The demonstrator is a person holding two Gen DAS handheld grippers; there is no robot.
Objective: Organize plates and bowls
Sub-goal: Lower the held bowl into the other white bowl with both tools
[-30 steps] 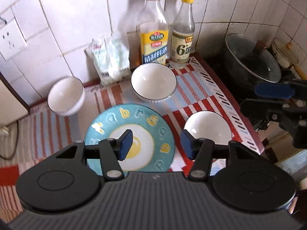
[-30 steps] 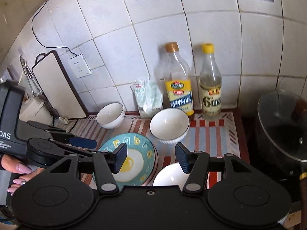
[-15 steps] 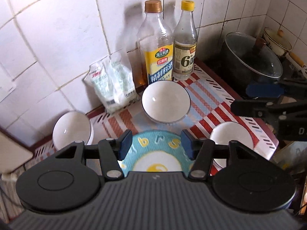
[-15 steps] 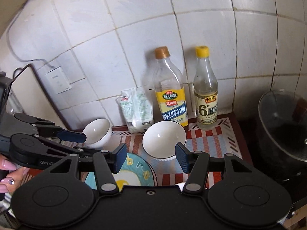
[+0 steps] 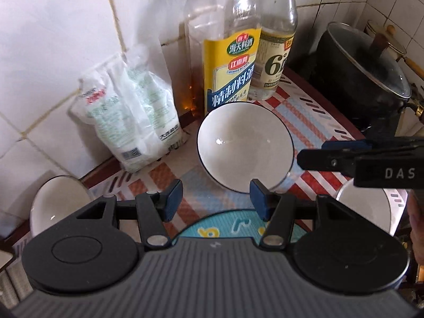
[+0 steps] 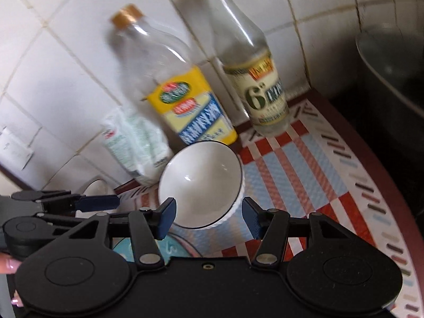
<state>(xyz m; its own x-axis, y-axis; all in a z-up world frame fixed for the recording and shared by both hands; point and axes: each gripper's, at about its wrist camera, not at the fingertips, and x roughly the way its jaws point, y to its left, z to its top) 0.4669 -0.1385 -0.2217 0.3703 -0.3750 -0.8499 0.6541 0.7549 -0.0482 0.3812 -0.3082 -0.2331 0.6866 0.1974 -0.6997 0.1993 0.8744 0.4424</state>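
Left gripper (image 5: 216, 198) agape, empty | right gripper (image 6: 208, 217) agape, empty | bowl (image 5: 245, 145) ahead

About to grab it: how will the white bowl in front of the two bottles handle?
The white bowl looks glazed and glossy, so its rim is probably slippery. It looks ceramic: likely rigid, fairly heavy, chippable. With the bottles close behind, a push might knock them.

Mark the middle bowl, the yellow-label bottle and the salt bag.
middle bowl (image 5: 245, 143), left wrist view, inner bottom.
yellow-label bottle (image 5: 229, 71), left wrist view, on its label.
salt bag (image 5: 129, 114), left wrist view, front face.
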